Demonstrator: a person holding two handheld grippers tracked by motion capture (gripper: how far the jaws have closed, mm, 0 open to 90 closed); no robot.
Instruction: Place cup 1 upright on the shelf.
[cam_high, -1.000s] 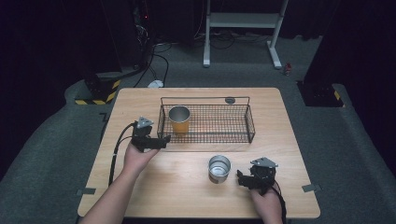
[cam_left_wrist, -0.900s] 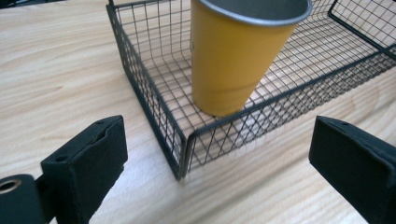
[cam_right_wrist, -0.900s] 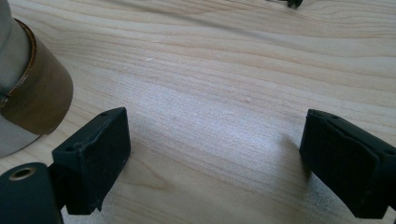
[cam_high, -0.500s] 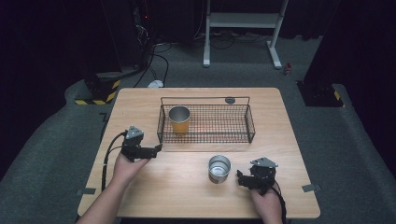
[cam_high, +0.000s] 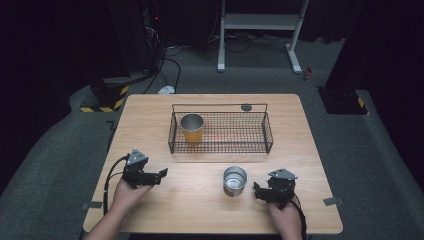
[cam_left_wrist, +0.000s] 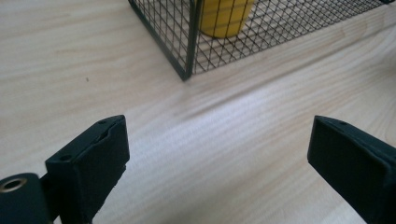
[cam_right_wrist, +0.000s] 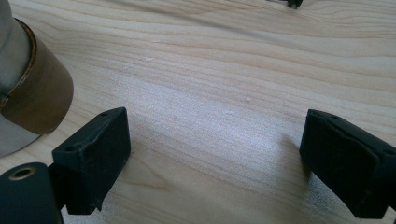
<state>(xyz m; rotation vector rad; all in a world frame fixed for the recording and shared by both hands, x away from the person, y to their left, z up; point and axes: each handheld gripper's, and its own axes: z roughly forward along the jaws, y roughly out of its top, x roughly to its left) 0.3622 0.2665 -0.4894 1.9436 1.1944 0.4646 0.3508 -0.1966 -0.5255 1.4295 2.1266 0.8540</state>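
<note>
A black wire basket (cam_high: 265, 131) stands on the far half of the wooden table (cam_high: 150, 120). A yellow cup (cam_high: 192, 128) stands upright in the basket's left end. In the left gripper view the basket's corner (cam_left_wrist: 187, 51) and the yellow cup (cam_left_wrist: 226, 16) are ahead. A silver metal cup (cam_high: 235, 180) stands upright on the table in front of the basket. My left gripper (cam_high: 161, 174) is open near the front left, with bare wood between its jaws (cam_left_wrist: 219, 154). My right gripper (cam_high: 257, 192) is open just right of the silver cup (cam_right_wrist: 28, 93), not touching it (cam_right_wrist: 215, 154).
A small dark round disc (cam_high: 246, 107) lies on the table behind the basket. Cables trail from both grippers toward the front edge. Beyond the table are dark carpet, a yellow-black striped floor strip (cam_high: 102, 106) and a white stand's legs (cam_high: 295, 60).
My left gripper has drawn back from the basket's left end toward the front left of the table. The right gripper and both cups have stayed put.
</note>
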